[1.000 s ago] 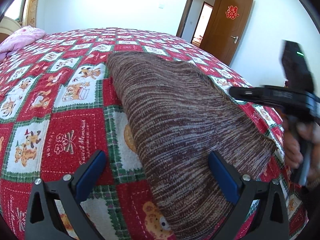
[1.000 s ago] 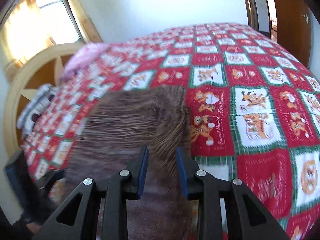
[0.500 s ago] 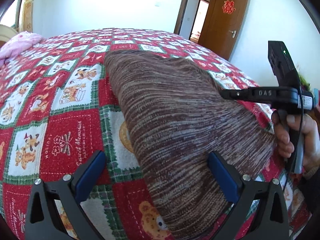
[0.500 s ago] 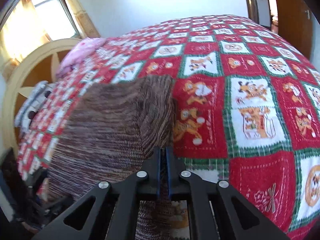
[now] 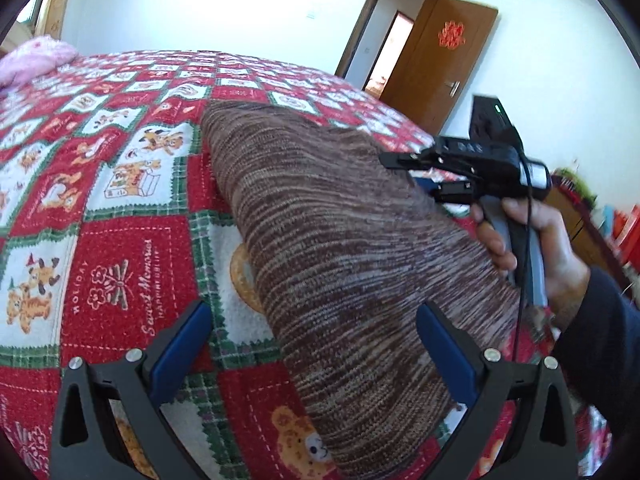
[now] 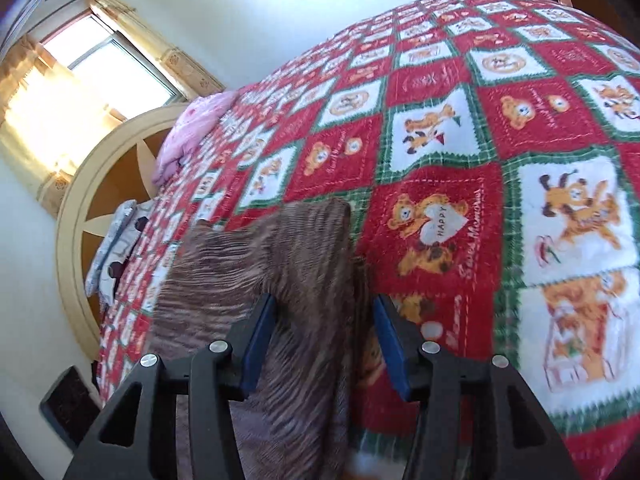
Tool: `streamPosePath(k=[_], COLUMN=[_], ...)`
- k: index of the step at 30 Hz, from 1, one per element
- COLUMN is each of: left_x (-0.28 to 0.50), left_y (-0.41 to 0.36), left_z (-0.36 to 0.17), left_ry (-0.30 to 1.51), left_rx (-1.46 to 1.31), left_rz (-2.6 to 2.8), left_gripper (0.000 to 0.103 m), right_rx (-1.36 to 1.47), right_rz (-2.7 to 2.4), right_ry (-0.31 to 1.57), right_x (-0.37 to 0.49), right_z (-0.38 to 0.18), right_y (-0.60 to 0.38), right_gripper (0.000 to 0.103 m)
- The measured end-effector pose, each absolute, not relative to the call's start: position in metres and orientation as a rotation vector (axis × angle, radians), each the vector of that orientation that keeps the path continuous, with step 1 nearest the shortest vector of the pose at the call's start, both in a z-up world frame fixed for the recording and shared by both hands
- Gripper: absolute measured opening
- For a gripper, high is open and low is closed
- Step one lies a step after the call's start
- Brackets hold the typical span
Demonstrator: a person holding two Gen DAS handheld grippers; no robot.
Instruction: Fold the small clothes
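the left tool has its blue pads spread wide apart, gripping nothing; it hangs over the near end of the brown knit garment, with one pad above the quilt and the other above the knit's right side. the right tool has its fingers parted to a moderate gap, with a raised fold of the garment lying between them, though whether the pads touch the cloth cannot be told. in the left wrist view the right tool sits at the garment's far right edge, held by the person's right hand. the garment is a striped brown and cream knit, laid lengthwise on the bed's red, green and white patchwork quilt, with its far right part lifted and rumpled. a pink pillow lies at the head of the bed. half a second ago the right tool's fingers were pressed together on the knit's edge; now they have opened, while the left tool's wide spread is unchanged
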State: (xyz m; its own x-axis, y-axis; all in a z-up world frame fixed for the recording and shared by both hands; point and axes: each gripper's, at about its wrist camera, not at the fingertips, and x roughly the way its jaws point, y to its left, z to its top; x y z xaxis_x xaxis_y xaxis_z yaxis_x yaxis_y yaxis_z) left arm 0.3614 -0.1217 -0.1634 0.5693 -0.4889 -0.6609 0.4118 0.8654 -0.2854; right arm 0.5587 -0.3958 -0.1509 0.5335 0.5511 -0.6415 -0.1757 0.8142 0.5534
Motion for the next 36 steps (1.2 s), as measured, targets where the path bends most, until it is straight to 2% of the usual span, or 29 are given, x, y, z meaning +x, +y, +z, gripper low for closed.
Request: streamPosePath(k=[4,13,17,22,25,26,30,36], left_x=[0.363,0.361,0.362,0.363,0.364,0.364,0.364,0.362], left_y=[-0.130,-0.131,-0.131,-0.139,-0.142,-0.142,-0.142,-0.139], left_z=[-0.165,-0.165,-0.165,-0.164,-0.162,-0.162,-0.158,-0.151], left_ry=[0.825,0.827,0.821,0.830,0.840,0.840,0.844,0.860], left_rx=[-0.041,-0.019,-0.020,0.026,0.042,0.044,0.043,0.047], left_rz=[-0.500,-0.501,-0.499,-0.481,-0.494,-0.503,-0.510,-0.504], left_gripper=[0.103,0.102,0.099,0.092,0.079,0.070,0.049,0.029], right_rx=[0.479,0.485,0.449,0.345,0.330,0.327,0.261,0.202], right_rz=[0.466,0.485,0.484,0.442,0.427,0.422,0.382,0.335], right_ry=[0.906,0.897,0.879,0.853,0.852,0.851,0.826,0.783], right_x=[0.566,0.565,0.561,0.554,0.553,0.553,0.544,0.528], right_z=[-0.155,-0.162,-0.161,-0.156,-0.155,-0.155,-0.150,-0.137], right_y=[-0.393,-0.391,-0.388,-0.379,-0.378,-0.378,-0.371,-0.364], right_gripper=[0.051,0.035,0.030,0.029,0.029,0.029,0.024,0.019])
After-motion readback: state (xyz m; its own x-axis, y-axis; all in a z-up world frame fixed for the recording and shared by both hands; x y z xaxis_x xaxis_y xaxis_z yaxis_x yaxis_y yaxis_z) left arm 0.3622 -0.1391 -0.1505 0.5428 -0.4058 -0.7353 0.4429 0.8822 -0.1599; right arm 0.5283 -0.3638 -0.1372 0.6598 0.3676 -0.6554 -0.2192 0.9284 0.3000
